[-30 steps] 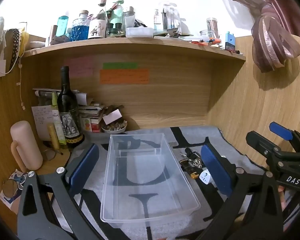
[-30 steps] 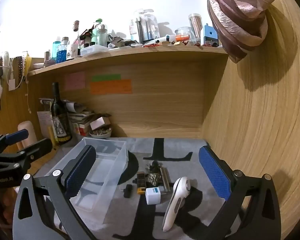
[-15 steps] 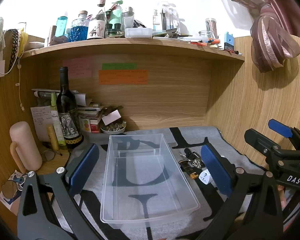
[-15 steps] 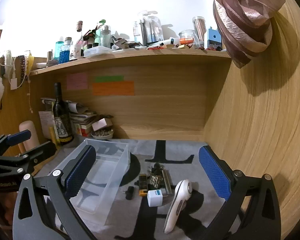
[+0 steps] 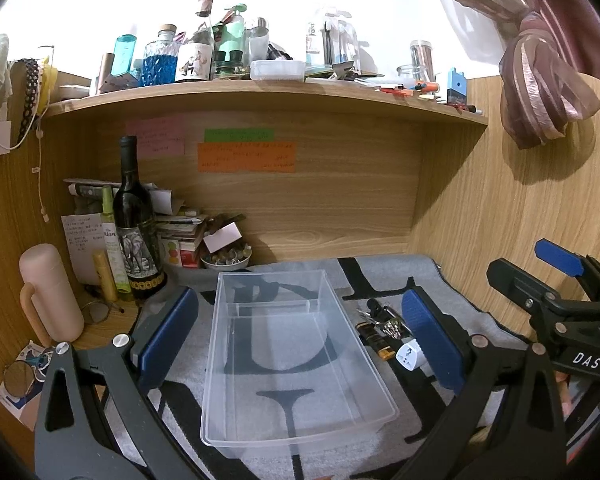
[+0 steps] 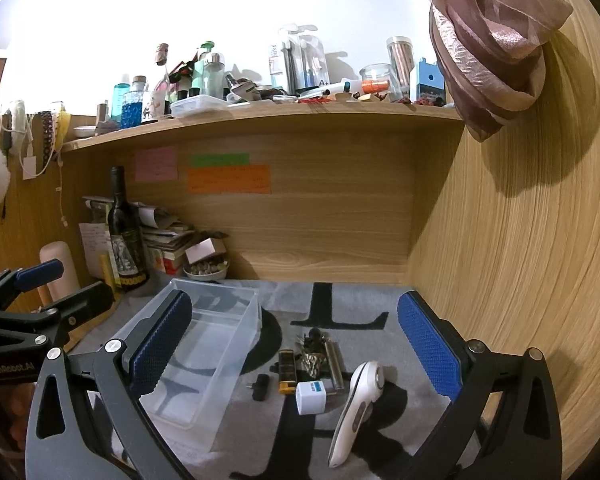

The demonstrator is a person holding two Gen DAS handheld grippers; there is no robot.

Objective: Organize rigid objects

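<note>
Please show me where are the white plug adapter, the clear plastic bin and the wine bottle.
white plug adapter [image 6: 311, 397], right wrist view, front face.
clear plastic bin [image 5: 300, 438], left wrist view, near rim.
wine bottle [image 5: 137, 236], left wrist view, label.

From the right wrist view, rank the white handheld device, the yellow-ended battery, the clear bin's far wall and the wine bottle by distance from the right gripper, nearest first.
1. White handheld device, low, right of center.
2. Yellow-ended battery, mid-mat, just beyond.
3. Clear bin, its far wall, left.
4. Wine bottle, far left corner by the back wall.

The right gripper is open and holds nothing.
</note>
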